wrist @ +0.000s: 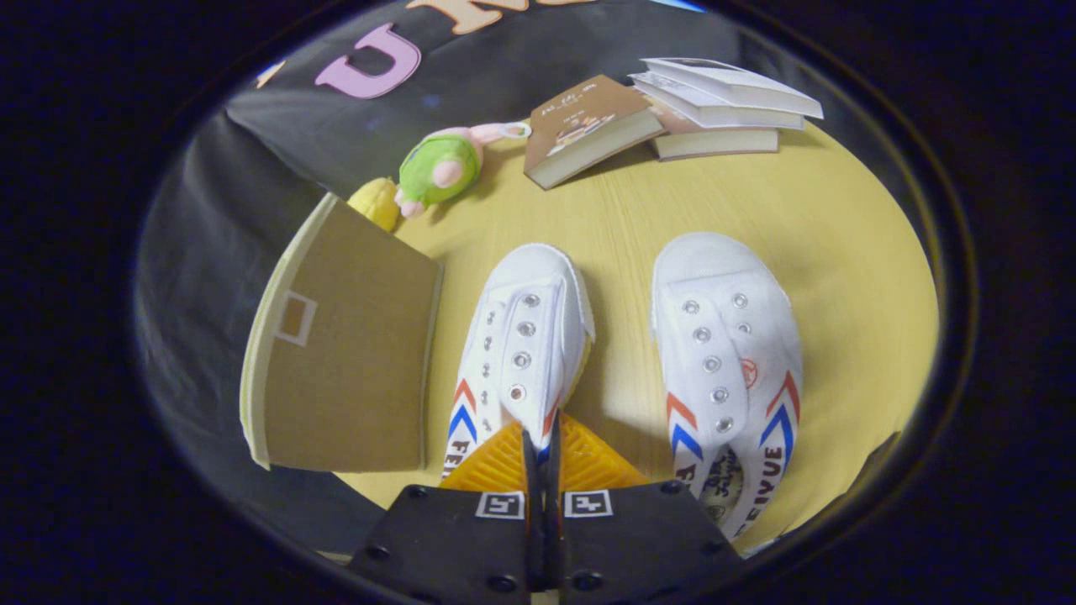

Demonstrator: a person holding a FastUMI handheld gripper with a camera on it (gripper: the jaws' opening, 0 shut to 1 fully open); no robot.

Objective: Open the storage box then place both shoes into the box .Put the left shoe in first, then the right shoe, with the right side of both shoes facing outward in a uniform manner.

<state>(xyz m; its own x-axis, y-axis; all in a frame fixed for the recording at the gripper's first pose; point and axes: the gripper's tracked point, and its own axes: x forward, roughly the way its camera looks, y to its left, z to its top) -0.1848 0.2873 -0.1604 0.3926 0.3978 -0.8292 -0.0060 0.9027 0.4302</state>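
Your gripper (542, 449) has its fingers pressed together, almost no gap between them, tips at the heel end of the left white canvas shoe with red and blue chevrons (521, 353). Whether a bit of the shoe's collar is pinched between the fingers, I cannot tell; the tips overlap the heel opening but the contact is hidden.

That shoe runs straight ahead of the fingers, toe pointing away from you, tilted slightly to its side. Its orange ribbed inner surface (580, 466) shows on both sides of the fingers at the heel.

The second matching white canvas shoe (727, 370) lies on the yellow wooden table (841, 252), right of the fingers, parallel to the first, apart from it, toe also away.

The brown cardboard storage box (353, 361) sits left of the fingers, just beside the first shoe, its flat brown panel facing you; open or closed, I cannot tell.

Beyond the shoes: a green and pink plush toy (441, 168), a yellow object (376, 202) beside it, and a loose pile of books (672, 113).
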